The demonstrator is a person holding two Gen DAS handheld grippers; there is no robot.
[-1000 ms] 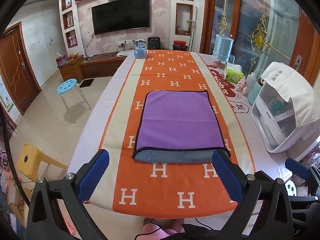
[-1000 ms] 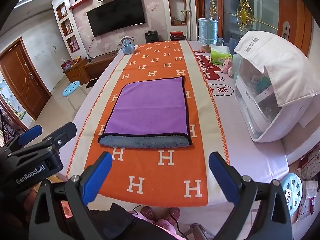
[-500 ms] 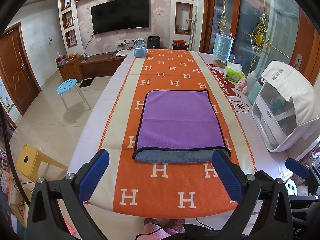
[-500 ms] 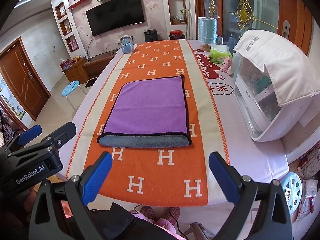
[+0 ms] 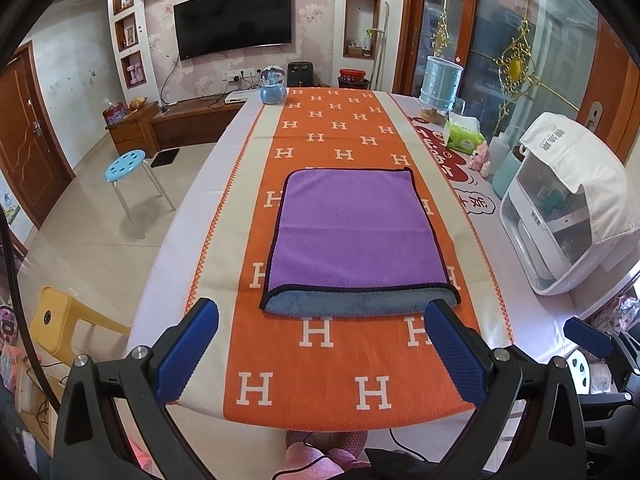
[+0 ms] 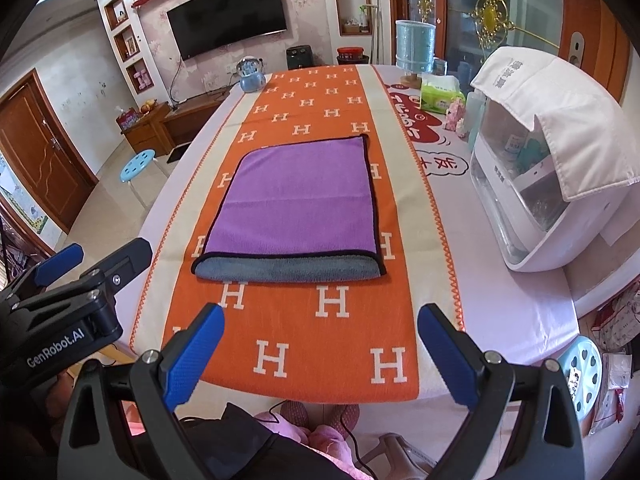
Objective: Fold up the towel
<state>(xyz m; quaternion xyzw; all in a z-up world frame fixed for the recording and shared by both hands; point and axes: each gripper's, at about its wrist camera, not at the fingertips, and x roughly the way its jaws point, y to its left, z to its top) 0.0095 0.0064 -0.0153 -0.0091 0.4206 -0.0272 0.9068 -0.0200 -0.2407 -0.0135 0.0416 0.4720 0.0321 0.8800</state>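
Towel [image 5: 352, 236] lies flat on the orange H-patterned runner [image 5: 320, 364] over the surface, folded once: purple face up, dark-piped edges, grey underside showing along the near edge. Left claw [image 5: 320, 344] and right claw [image 6: 320, 344] hang wide open, empty, near the towel's near edge.

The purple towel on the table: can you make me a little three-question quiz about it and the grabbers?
1. True or false: the left gripper is clamping the purple towel.
2. What lies right under the towel? A) bare floor B) the orange table runner C) a plate
3. Fill in: the grey layer of the towel peeks out along the edge ____ to the grippers.

Key: 1 false, both it and the right gripper are open and apart from the towel; 2 B; 3 nearest.
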